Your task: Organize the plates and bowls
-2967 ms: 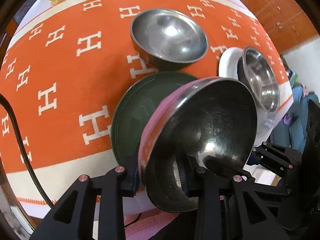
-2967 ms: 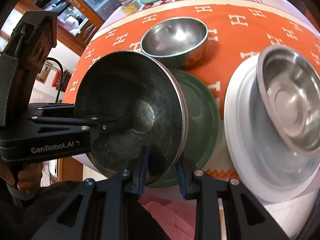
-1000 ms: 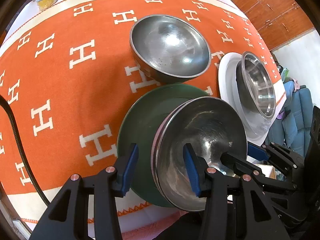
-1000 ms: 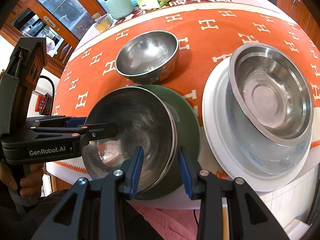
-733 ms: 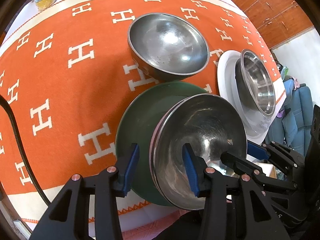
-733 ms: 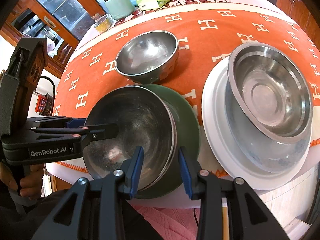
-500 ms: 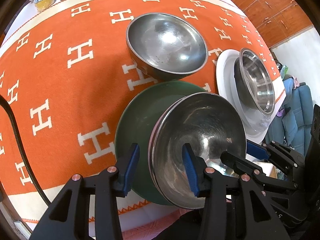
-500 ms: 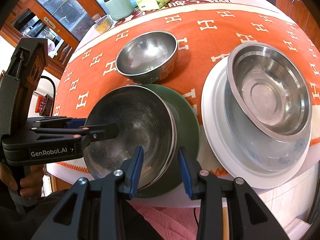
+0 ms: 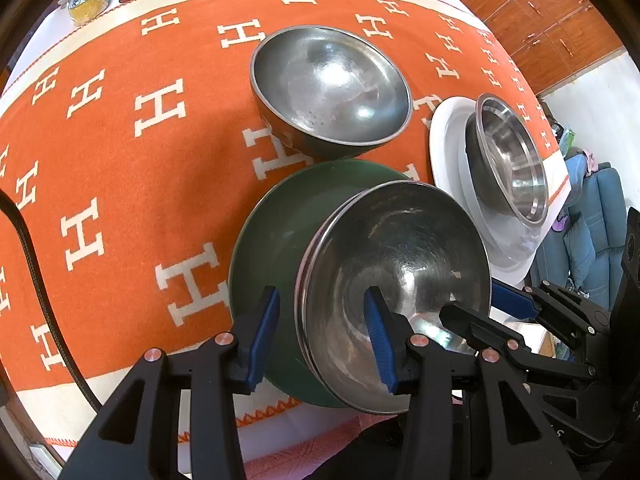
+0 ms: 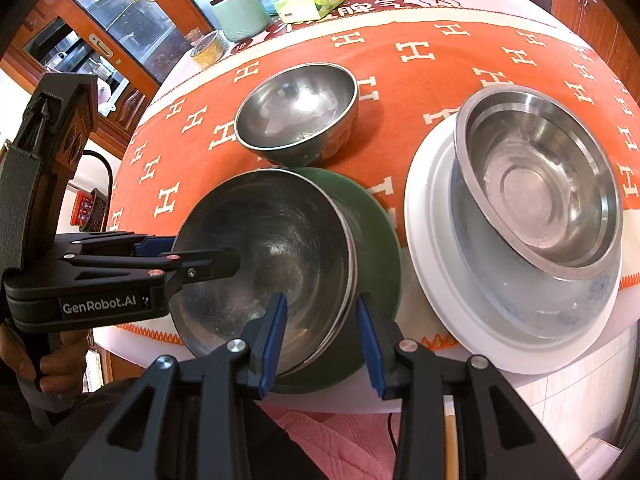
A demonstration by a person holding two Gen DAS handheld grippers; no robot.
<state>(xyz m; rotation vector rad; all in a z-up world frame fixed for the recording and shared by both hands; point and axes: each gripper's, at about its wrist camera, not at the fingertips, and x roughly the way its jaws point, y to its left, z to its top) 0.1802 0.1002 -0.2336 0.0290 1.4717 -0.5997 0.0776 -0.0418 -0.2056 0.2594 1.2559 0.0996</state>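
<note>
A steel bowl (image 9: pixel 400 272) (image 10: pixel 272 248) sits on a green plate (image 9: pixel 272 240) (image 10: pixel 376 240) near the table's front edge. My left gripper (image 9: pixel 320 320) (image 10: pixel 200 254) straddles the bowl's left rim, open, with a gap at each blue pad. The right gripper (image 10: pixel 322 324) (image 9: pixel 470 304) straddles the near right rim, also open and not pressing. Behind the plate a second steel bowl (image 9: pixel 332 88) (image 10: pixel 298 112) stands on the cloth. To the right, a white plate (image 9: pixel 448 140) (image 10: pixel 432 240) carries a steel basin (image 9: pixel 512 160) (image 10: pixel 540 184).
An orange cloth (image 9: pixel 120 160) with white H marks covers the table. At the far edge stand a mint canister (image 10: pixel 240 12), a small jar (image 10: pixel 208 50) and a tissue pack (image 10: pixel 312 2). A black cable (image 9: pixel 36 272) hangs at the left. A hand (image 10: pixel 52 364) holds the left gripper.
Three seconds ago both grippers clamped the bowl, tilted above the green plate. It now rests on the plate with both jaws loosened off its rim. The last second shows no movement.
</note>
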